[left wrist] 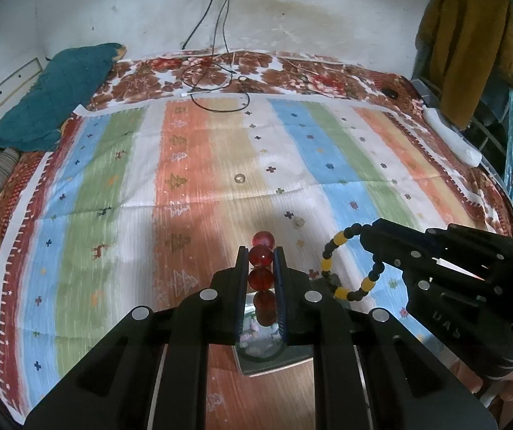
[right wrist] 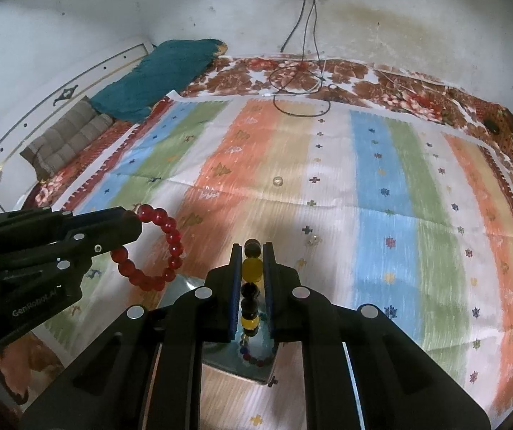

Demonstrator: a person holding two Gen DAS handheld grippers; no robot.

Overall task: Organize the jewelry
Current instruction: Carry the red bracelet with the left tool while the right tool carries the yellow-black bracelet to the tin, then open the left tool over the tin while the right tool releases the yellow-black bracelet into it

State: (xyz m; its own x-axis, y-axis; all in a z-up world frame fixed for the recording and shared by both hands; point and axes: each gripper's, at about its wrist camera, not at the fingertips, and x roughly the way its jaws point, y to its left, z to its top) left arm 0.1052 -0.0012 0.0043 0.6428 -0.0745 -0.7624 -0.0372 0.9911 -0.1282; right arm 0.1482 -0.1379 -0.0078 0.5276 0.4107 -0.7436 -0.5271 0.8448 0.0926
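My left gripper point(left wrist: 262, 258) is shut on a red bead bracelet point(left wrist: 260, 279), whose beads stand in a column between the blue pads; in the right wrist view that bracelet point(right wrist: 165, 247) hangs as a ring from the left gripper point(right wrist: 131, 227). My right gripper point(right wrist: 252, 251) is shut on a black and yellow bead bracelet point(right wrist: 251, 268), which shows as a loop point(left wrist: 331, 254) at the right gripper point(left wrist: 367, 236) in the left wrist view. Both are held above an open wooden box with a mirrored lid point(right wrist: 242, 362), point(left wrist: 260, 354). Two small rings point(left wrist: 239, 178), point(left wrist: 298, 221) lie on the striped cloth point(left wrist: 199, 165).
The cloth point(right wrist: 364, 193) covers a bed with a floral sheet point(left wrist: 220, 71). Black cables point(left wrist: 217, 82) coil at the far edge under a wall socket. A teal pillow point(left wrist: 55, 96) lies far left, a white power strip point(left wrist: 450, 136) at right, clothes point(left wrist: 471, 46) hang beyond.
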